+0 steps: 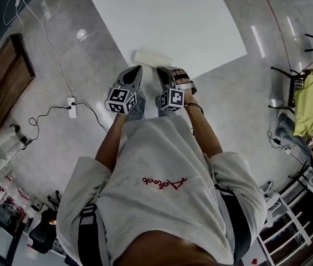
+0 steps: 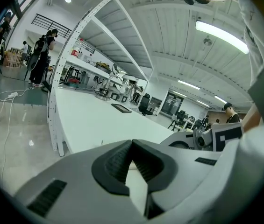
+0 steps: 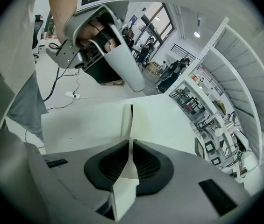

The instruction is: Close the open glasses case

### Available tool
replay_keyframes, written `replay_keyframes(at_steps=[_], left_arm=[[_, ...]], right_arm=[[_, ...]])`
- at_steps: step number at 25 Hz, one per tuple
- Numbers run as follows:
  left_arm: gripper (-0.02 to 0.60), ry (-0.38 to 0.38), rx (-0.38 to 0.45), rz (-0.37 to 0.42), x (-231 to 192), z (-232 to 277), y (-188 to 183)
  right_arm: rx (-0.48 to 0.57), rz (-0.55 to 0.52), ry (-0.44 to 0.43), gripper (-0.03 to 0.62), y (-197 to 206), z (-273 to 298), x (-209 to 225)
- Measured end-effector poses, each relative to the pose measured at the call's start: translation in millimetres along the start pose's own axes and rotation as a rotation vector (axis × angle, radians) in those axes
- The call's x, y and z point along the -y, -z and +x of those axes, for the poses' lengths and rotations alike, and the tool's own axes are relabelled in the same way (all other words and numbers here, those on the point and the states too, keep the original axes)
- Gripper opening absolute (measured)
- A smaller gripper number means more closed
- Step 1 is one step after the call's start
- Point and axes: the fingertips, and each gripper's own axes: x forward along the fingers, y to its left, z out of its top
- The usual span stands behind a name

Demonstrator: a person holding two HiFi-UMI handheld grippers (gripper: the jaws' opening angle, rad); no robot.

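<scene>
The glasses case (image 1: 152, 58) is cream, on a plain white table (image 1: 162, 15). Both the left gripper (image 1: 138, 68) and the right gripper (image 1: 162, 71) are pale grey with black ribbed pads (image 3: 150, 164). Each carries a cube (image 1: 122, 100) of black-and-white square markers. A cream sliver between the left pads (image 2: 117, 164) is probably the case. The shirt (image 1: 162, 204) is off-white with red script. The floor (image 1: 45, 143) is glossy mottled grey. At the right edge of the frame hangs a yellow-green cloth (image 1: 309, 101).
</scene>
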Motion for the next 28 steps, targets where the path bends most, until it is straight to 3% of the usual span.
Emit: replay_keyframes(at_steps=[12,21,24,28], left_arm=[[0.021,-0.004,0.001,0.001,-1.1,-1.7,-0.4],[0.021,0.025,0.007,0.023,5.5,5.4,-9.3],[0.021,0.026,0.012,0.029,7.5,6.9,-13.0],[0.021,0.027,0.022,0.035,7.1,6.5,-17.1]], right_arm=[[-0.016,0.013,-0.041,0.043,2.9,6.9,-10.7],[-0.005,0.078,0.018,0.029,-2.4,-0.1,9.5],[0.021,0.227,0.064,0.029,-2.0,-6.4,26.5],[0.138,0.712,0.134,0.028,-1.5,-21.1,62.5]])
